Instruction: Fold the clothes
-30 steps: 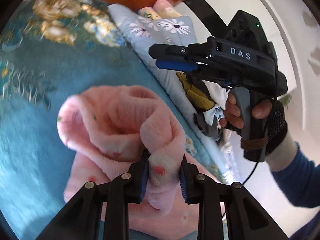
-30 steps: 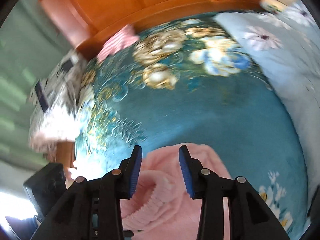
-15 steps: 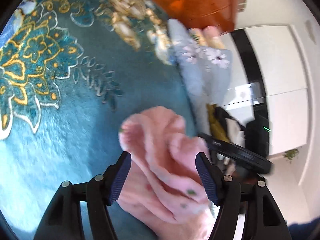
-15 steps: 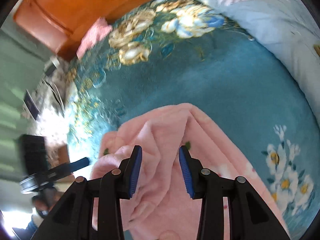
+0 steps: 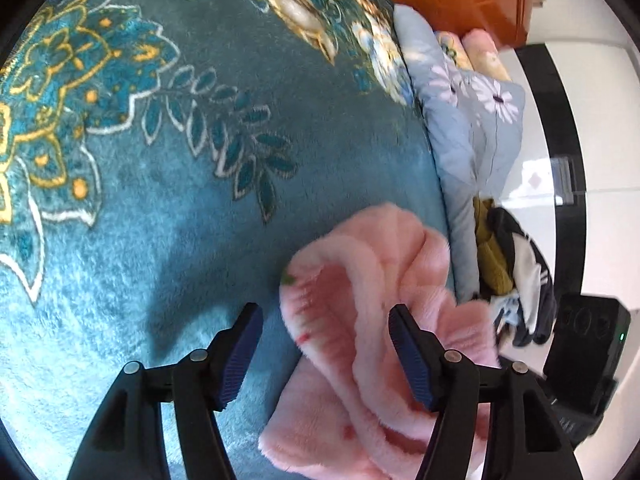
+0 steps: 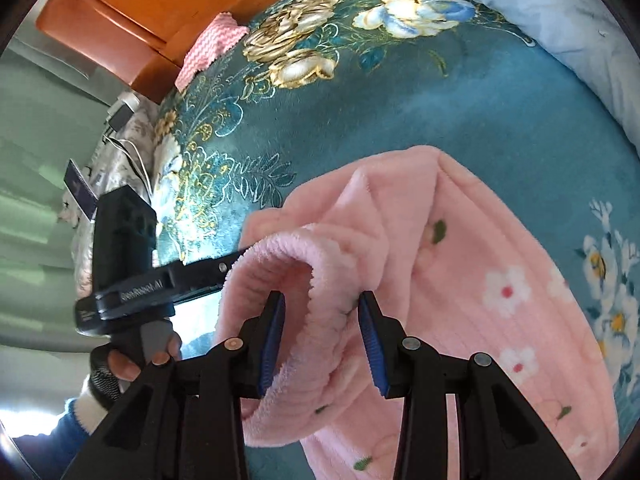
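Observation:
A pink fleece garment (image 5: 372, 280) with small flowers lies crumpled on the teal floral blanket (image 5: 160, 240). My left gripper (image 5: 324, 356) hovers over its bunched edge. Its jaws are closing with the fleece between them, but the left pad (image 5: 240, 356) is still apart from the cloth. In the right wrist view the same garment (image 6: 460, 280) spreads to the right. My right gripper (image 6: 322, 340) stands open, with the rolled ribbed hem (image 6: 296, 260) lying between its fingers. A gloved hand (image 6: 120, 364) holds the other tool at the left.
A light blue flowered quilt (image 5: 468, 128) lines the bed's right side, with a heap of mustard and black-and-white clothes (image 5: 516, 264) beyond it. An orange wooden headboard (image 6: 140, 12) stands at the back, a pink zigzag cloth (image 6: 208, 48) beside it. Cables and devices (image 6: 120, 120) lie left.
The left gripper let go of the pink fold it pinched and its jaws spread wide. Both grippers sank toward the garment. The ribbed hem now lies between the right fingers.

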Available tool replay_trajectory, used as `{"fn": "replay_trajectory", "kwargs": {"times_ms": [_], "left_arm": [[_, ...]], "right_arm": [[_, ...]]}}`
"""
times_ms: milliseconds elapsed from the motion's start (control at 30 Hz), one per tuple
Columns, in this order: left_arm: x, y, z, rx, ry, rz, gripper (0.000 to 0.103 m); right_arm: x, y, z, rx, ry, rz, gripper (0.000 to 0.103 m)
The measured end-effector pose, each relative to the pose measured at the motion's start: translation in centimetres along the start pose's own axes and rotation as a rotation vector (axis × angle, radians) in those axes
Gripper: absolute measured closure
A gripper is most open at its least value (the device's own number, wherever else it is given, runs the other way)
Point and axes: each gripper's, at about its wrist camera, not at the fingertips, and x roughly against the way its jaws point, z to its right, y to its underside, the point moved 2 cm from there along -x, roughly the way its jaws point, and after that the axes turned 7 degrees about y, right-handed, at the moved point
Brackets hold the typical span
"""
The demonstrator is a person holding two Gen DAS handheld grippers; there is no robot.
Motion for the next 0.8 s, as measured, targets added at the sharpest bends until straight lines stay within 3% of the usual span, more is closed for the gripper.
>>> {"fn": "replay_trajectory", "kwargs": {"times_ms": [33, 67, 100, 133, 167, 300, 400, 533, 633, 700, 767, 800], "left_arm": [[-0.1, -0.1, 0.1, -0.005, -0.005, 0.008, 0.056], [-0.1, -0.2, 0.2, -0.013, -0.018, 0.011, 0.066], [-0.2, -0.2, 0.4, -0.025, -0.031, 0.015, 0.069], [-0.2, -0.3, 0.7, -0.042, -0.04, 0.017, 0.083], [-0.2, -0.5, 1.0, -0.061, -0.038, 0.016, 0.094], [0.2, -1.6, 2.3, -0.143, -0.048, 0.02, 0.094], [0.6, -3.5, 4.0, -0.218, -0.051, 0.029, 0.094], [1.7, -7.6, 6.7, -0.301, -0.057, 0.081, 0.095], [2.1, -11.2, 7.4, -0.293, -0.043, 0.095, 0.094], [2.3, -12.8, 7.0, -0.272, -0.077, 0.107, 0.091], [2.7, -13.9, 6.4, -0.239, -0.095, 0.118, 0.082], [3.1, -14.2, 5.7, -0.207, -0.071, 0.12, 0.076]], "right_arm": [[-0.1, 0.0, -0.1, -0.004, 0.005, 0.002, 0.064], [-0.3, 0.0, -0.1, -0.015, 0.003, 0.004, 0.064], [-0.4, 0.0, 0.1, -0.027, 0.001, 0.007, 0.066], [-0.5, 0.1, 0.1, -0.036, 0.003, 0.011, 0.068], [-0.5, 0.1, 0.1, -0.04, 0.007, 0.013, 0.075], [-0.5, 0.1, 0.2, -0.054, 0.014, 0.023, 0.087], [-0.1, -0.4, 0.3, -0.088, -0.022, 0.049, 0.09], [2.6, -1.7, 0.9, -0.158, -0.084, 0.149, 0.09], [4.1, -3.4, 0.7, -0.184, -0.108, 0.207, 0.09], [4.1, -4.8, 0.2, -0.192, -0.104, 0.222, 0.09], [3.9, -6.1, -0.3, -0.2, -0.096, 0.231, 0.09], [3.7, -6.7, -0.5, -0.204, -0.092, 0.235, 0.09]]}}
